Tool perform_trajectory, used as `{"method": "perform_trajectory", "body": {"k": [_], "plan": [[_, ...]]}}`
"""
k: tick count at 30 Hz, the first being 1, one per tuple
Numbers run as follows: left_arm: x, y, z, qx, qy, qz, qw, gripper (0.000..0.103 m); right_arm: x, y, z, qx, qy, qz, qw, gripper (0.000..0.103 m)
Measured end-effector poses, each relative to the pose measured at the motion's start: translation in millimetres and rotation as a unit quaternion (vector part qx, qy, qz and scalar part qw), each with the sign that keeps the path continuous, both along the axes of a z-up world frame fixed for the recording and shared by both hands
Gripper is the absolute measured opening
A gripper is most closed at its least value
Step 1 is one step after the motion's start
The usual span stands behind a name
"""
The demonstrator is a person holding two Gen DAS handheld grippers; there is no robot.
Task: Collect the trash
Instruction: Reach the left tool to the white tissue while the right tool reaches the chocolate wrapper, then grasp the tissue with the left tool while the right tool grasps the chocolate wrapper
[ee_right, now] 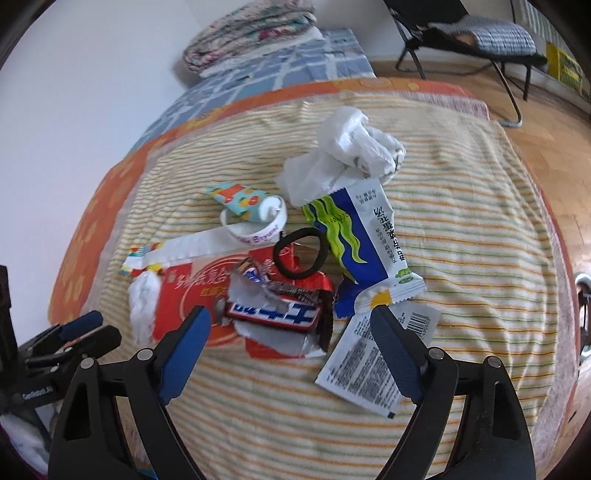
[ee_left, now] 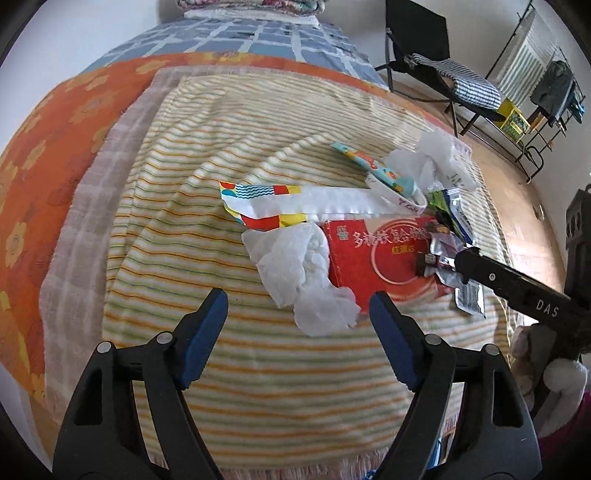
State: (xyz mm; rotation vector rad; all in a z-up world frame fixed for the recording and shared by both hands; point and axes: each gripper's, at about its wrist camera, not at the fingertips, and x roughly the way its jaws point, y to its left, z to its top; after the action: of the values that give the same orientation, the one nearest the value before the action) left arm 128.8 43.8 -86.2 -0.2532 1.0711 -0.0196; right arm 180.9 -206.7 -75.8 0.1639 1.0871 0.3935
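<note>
A heap of trash lies on a striped towel (ee_left: 240,369) on a bed. In the left wrist view my left gripper (ee_left: 299,299) stands open just short of a crumpled white tissue (ee_left: 291,262) that rests against a red packet (ee_left: 384,254). My right gripper (ee_right: 291,314) is open above a torn red, white and blue candy wrapper (ee_right: 273,314), its pads touching nothing. Around it lie a black hair tie (ee_right: 299,254), a blue and green sachet (ee_right: 365,240), a white barcode packet (ee_right: 365,373) and another tissue wad (ee_right: 351,147). One finger of the right gripper (ee_left: 463,258) shows over the wrappers.
A patterned tube (ee_right: 236,197), a white ring band (ee_right: 258,229) and a long colourful wrapper strip (ee_left: 280,203) lie behind the heap. An orange floral sheet (ee_left: 55,147) and folded quilts (ee_right: 251,29) are further back. A black chair (ee_left: 424,55) stands on the wooden floor at the right.
</note>
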Motion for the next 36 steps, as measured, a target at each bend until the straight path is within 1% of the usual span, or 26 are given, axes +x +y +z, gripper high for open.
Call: {"method": "perform_trajectory", "body": {"k": [3,5,7,8,10,11,12,14,15,16,17,19,20,22,24,25,28,32,36], "plan": [[8.1,6.0,-7.0,-0.004,0.008,0.01,0.9999,0.076,4.6,2.6,-5.8,0.003,0.011,-0.005,1.0,0.083],[13.6,11.5,-12.7,-0.012,0.015,0.017,0.9997,0.075,7.2,3.8,-8.0,0.005,0.015,-0.006,1.0,0.082],[18.6,14.8,-17.3,-0.018,0.023,0.022,0.9993,0.067,8.7,4.6,-10.0,0.006,0.017,-0.008,1.0,0.081],[21.0,16.4,-19.9,-0.022,0.026,0.024,0.9991,0.065,9.2,4.3,-10.7,0.009,0.019,-0.011,1.0,0.079],[25.9,18.3,-23.8,-0.025,0.03,0.026,0.9989,0.062,12.6,3.7,-12.4,0.015,0.024,-0.015,0.999,0.07],[27.7,18.7,-25.5,-0.028,0.032,0.025,0.9988,0.061,14.0,3.3,-13.8,0.018,0.028,-0.018,0.999,0.069],[29.0,18.4,-26.9,-0.03,0.034,0.023,0.9987,0.058,15.5,3.0,-15.2,0.021,0.032,-0.021,0.999,0.065],[29.9,17.2,-27.7,-0.032,0.035,0.018,0.9987,0.053,18.8,2.3,-17.7,0.028,0.039,-0.022,0.999,0.054],[30.0,16.4,-27.0,-0.032,0.035,0.015,0.9988,0.048,19.6,2.3,-18.8,0.032,0.044,-0.023,0.998,0.047],[29.7,15.8,-26.5,-0.033,0.034,0.013,0.9988,0.043,21.1,3.5,-20.3,0.032,0.048,-0.025,0.998,0.042],[28.9,15.2,-26.0,-0.035,0.032,0.01,0.9988,0.041,21.8,3.1,-21.1,0.034,0.05,-0.027,0.998,0.041],[27.5,13.7,-24.6,-0.035,0.031,0.006,0.9989,0.032,21.7,1.5,-21.2,0.036,0.051,-0.029,0.998,0.036],[26.9,12.9,-23.9,-0.034,0.03,0.005,0.999,0.03,19.8,0.1,-21.5,0.037,0.051,-0.029,0.998,0.035],[25.3,11.8,-22.1,-0.032,0.027,0.002,0.9991,0.022,17.2,-3.2,-21.6,0.041,0.052,-0.032,0.997,0.027],[23.3,11.4,-20.3,-0.031,0.025,0.0,0.9992,0.021,14.9,-7.1,-20.7,0.046,0.054,-0.035,0.997,0.021],[21.0,11.2,-19.2,-0.03,0.024,0.0,0.9993,0.018,13.2,-9.0,-19.7,0.048,0.054,-0.037,0.997,0.019],[17.2,14.1,-16.7,-0.026,0.021,0.001,0.9994,0.011,9.0,-13.9,-16.5,0.049,0.05,-0.038,0.997,0.013],[12.6,21.1,-12.0,-0.024,0.015,0.007,0.9996,0.011,1.9,-20.4,-9.8,0.052,0.039,-0.039,0.997,0.012],[4.9,25.6,-4.6,-0.024,0.004,0.003,0.9997,0.009,-7.9,-20.6,-3.0,0.049,0.027,-0.029,0.998,0.012]]}}
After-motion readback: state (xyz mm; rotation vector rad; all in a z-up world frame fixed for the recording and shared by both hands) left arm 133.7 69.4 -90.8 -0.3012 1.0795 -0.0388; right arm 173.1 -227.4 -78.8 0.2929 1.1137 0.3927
